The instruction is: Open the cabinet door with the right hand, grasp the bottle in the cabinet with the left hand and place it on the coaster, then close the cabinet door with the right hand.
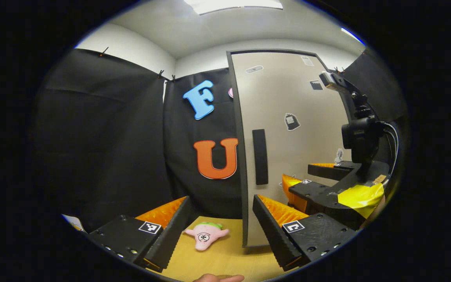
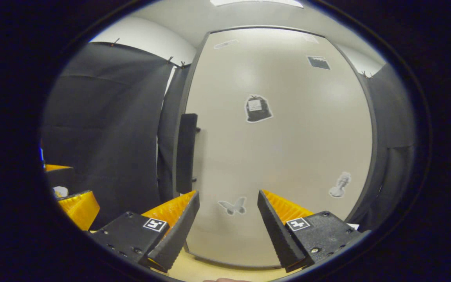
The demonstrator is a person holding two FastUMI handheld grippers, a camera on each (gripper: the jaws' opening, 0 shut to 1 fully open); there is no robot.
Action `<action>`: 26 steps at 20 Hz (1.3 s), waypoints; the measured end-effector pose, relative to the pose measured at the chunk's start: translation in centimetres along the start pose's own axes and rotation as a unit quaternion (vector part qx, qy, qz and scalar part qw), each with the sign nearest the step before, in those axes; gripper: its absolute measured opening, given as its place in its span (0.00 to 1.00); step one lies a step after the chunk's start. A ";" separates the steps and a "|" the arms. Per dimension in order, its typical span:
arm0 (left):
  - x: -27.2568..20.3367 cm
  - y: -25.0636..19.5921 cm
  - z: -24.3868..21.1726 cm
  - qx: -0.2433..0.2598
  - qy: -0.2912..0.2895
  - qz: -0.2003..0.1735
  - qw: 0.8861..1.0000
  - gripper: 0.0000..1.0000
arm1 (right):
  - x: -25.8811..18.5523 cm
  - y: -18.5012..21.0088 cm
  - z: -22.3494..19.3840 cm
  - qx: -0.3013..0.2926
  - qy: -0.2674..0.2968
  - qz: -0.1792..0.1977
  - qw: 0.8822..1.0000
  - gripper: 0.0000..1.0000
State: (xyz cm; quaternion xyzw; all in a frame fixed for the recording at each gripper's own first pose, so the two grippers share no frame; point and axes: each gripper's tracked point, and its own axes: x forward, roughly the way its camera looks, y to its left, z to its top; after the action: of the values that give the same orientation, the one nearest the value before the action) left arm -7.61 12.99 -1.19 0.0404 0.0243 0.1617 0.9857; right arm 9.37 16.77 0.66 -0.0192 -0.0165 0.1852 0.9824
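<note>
The cabinet door (image 1: 288, 149) stands closed, a tall pale panel with a dark vertical handle (image 1: 260, 156) near its left edge. No writing on it can be read; its stickers are too small or blurred. In the right gripper view I count a bag-shaped sticker (image 2: 257, 108) high on the door, a dark rectangular one (image 2: 319, 62) above and to the right of it, a pale strip (image 2: 225, 44) near the top left corner, a butterfly (image 2: 232, 206) low down, and a small pale figure (image 2: 340, 185) toward the lower right: five in all. The bottle and coaster cannot be seen; whatever lies behind the door is hidden.

The left gripper (image 1: 221, 231) hangs back from the door with its two fingers spread wide and nothing between them. Each finger body carries one small square black-and-white marker. Below it, on the wooden tabletop (image 1: 225, 262) left of the door's bottom corner, lies one pink star-shaped plush toy (image 1: 206, 235) with a green top.

The left gripper view also catches the right gripper (image 1: 307, 176) from the side, close in front of the door to the right of the handle, with a camera mounted above it and yellow tape on its body.

In its own view the right gripper (image 2: 227, 223) faces the door with fingers spread apart, empty, the handle (image 2: 186, 152) up and to the left of its left finger.
</note>
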 end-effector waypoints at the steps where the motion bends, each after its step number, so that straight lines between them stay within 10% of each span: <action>1: -0.3 0.9 -0.4 -0.003 0.005 0.011 1.000 0.96 | 0.8 1.0 0.5 0.000 -0.005 0.008 1.000 0.96; 9: -1.2 5.5 -2.4 -0.008 0.043 0.057 0.997 0.96 | 4.5 5.2 2.2 -0.012 -0.022 0.026 0.999 0.90; 11: -1.5 5.6 -3.0 -0.007 0.052 0.057 0.997 0.96 | 4.8 5.5 2.2 -0.048 -0.034 0.028 0.998 0.75; 13: -1.8 5.8 -3.1 -0.009 0.055 0.053 0.997 0.96 | 5.4 5.3 1.8 -0.075 -0.024 0.017 0.997 0.39; 26: -3.6 5.2 -2.6 -0.044 0.040 0.007 0.998 0.96 | 1.4 6.1 1.9 -0.029 0.028 0.061 0.997 0.24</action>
State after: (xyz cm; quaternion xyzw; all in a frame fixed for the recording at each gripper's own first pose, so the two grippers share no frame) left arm -12.81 16.96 -3.19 -0.0089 0.0564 0.1714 0.9835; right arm 8.37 23.06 2.33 -0.0536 0.0071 0.2433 0.9685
